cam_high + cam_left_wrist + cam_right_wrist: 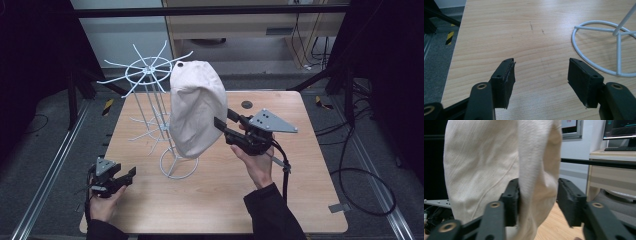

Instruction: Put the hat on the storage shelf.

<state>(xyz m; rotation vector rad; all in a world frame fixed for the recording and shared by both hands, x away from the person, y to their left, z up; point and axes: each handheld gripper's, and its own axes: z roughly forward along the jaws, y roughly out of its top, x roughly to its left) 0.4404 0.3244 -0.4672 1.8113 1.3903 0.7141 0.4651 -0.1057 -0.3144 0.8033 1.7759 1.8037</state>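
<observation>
A beige cloth cap (195, 107) hangs on a white wire rack (145, 70) that stands on the wooden table (225, 200). My right gripper (223, 118) is raised at the cap's right edge. Seen from the right gripper view, a loose fold of the cap (486, 165) lies between the jaws of my right gripper (537, 185), which stand apart and open around it. Low at the table's front left, my left gripper (131, 175) is open and holds nothing. In the left gripper view, my left gripper (540, 63) points at bare wood, with the rack's ring base (618, 53) to its right.
A small black disc (246, 104) sits at the table's far edge. Metal floor rails (50, 165) run along both sides and black cables (360, 195) lie on the floor at the right. A desk with monitors (619, 130) stands beyond the cap.
</observation>
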